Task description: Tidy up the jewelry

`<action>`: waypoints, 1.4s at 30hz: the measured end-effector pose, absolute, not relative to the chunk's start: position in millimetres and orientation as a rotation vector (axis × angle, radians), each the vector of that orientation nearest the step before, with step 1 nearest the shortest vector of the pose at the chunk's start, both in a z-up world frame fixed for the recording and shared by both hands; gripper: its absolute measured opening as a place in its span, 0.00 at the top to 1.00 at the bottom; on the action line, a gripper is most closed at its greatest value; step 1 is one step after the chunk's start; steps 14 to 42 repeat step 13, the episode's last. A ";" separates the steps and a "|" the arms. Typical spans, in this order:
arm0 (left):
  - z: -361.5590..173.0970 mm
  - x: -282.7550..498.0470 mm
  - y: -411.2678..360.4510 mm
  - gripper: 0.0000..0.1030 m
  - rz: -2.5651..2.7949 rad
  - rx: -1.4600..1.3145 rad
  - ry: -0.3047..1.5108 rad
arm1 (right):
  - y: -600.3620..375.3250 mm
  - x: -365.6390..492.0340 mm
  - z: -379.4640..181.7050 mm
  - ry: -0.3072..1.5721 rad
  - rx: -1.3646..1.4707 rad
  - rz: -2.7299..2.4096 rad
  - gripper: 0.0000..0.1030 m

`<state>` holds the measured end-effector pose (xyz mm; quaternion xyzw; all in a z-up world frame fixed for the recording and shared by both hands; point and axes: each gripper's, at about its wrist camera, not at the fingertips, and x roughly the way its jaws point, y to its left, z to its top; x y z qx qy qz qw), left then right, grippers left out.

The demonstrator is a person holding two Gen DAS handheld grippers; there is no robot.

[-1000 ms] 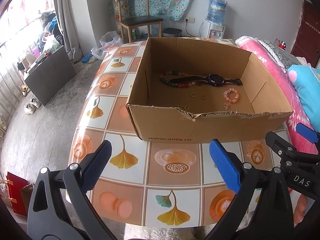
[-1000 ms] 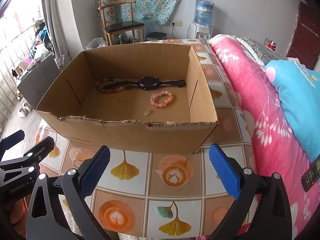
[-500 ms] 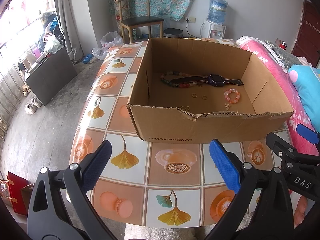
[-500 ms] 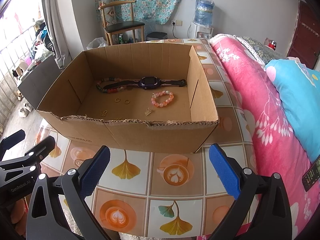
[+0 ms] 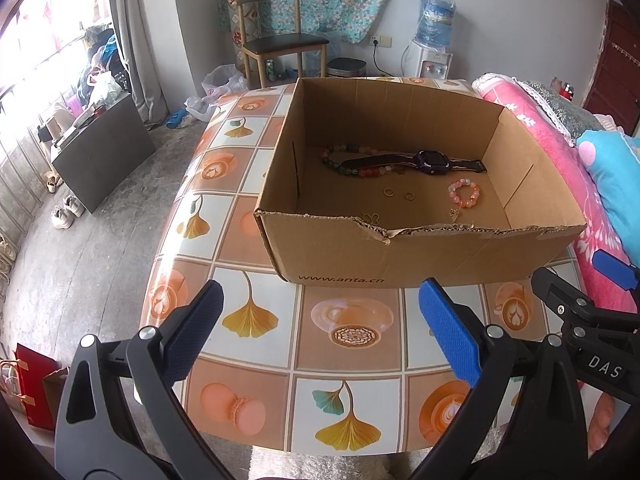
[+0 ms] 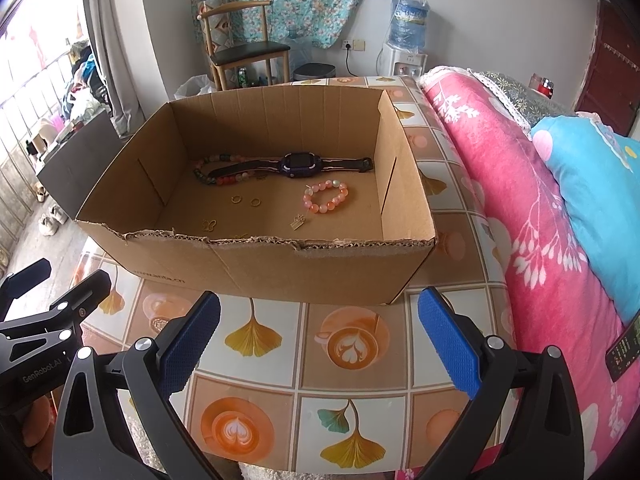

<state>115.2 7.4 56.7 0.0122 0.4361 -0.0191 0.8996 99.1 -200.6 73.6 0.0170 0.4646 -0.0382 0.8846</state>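
Both grippers are hovering low in the frame over the table (image 5: 248,264), jaws spread wide and holding nothing: the left gripper (image 5: 320,332) and the right gripper (image 6: 320,332). Above them, mid-frame, the box (image 6: 280,268) is sitting on the table. Inside it are lying a watch (image 6: 298,165) across a dark bead strand (image 6: 208,172), a pink bracelet (image 6: 325,199) to the right, two rings (image 6: 245,200) and small gold charms nearer the front wall.

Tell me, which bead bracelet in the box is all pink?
The small round pink bracelet, lying alone right of the two gold rings. The long one has mixed colours and lies under the watch.
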 end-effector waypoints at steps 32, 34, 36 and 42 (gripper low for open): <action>57.1 115.0 6.2 0.08 -0.040 0.026 0.903 | -202.8 98.7 74.7 0.966 0.040 -0.079 0.06; 57.1 115.0 6.2 0.08 -0.040 0.026 0.903 | -202.8 98.7 74.7 0.966 0.040 -0.079 0.06; 57.1 115.0 6.2 0.08 -0.040 0.026 0.903 | -202.8 98.7 74.7 0.966 0.040 -0.079 0.06; 57.1 115.0 6.2 0.08 -0.040 0.026 0.903 | -202.8 98.7 74.7 0.966 0.040 -0.079 0.06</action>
